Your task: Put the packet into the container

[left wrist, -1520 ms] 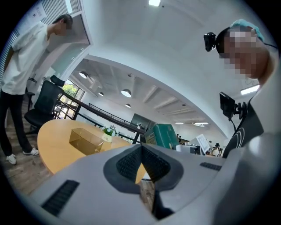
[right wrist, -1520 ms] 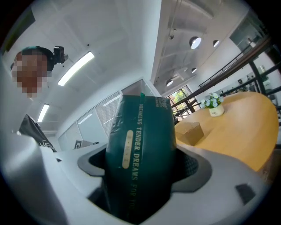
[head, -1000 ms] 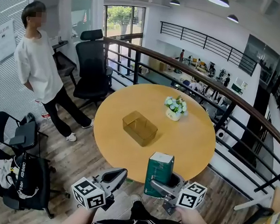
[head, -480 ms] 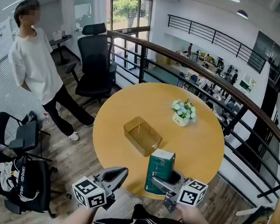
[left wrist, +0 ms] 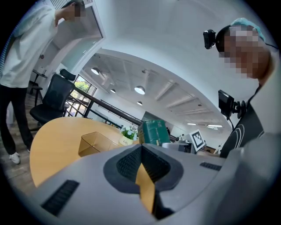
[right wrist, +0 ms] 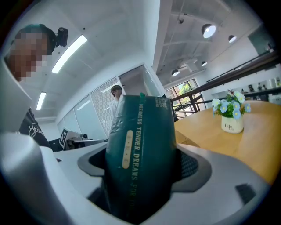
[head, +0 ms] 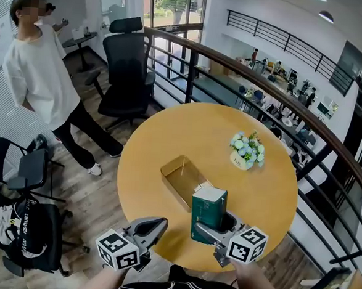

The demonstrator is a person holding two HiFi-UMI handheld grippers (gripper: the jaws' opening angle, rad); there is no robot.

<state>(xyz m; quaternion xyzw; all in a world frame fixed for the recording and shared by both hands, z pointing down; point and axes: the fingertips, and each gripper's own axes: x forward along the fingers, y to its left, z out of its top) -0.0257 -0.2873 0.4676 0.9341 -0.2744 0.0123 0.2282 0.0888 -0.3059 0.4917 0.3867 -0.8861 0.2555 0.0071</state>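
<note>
Head view shows the dark green, block-shaped soft packet (head: 208, 210) now hanging over the near right corner of the clear amber rectangular plastic container (head: 178, 173). A second ago it was back at the near edge of the round yellow wooden table (head: 170, 124), short of the box. I judge the carry nearly done: what remains is to centre it over the opening and lower it. The right gripper (head: 216, 228) is clenched on the packet's lower half, and the right gripper view shows the jaws pressing into both sides. The packet stands upright, long axis near vertical, pale top face up. The container's long axis runs diagonally across the table, so the packet may need tipping to lie inside. The left gripper (head: 149, 227) hangs off the table edge, jaws drawn together on nothing.
</note>
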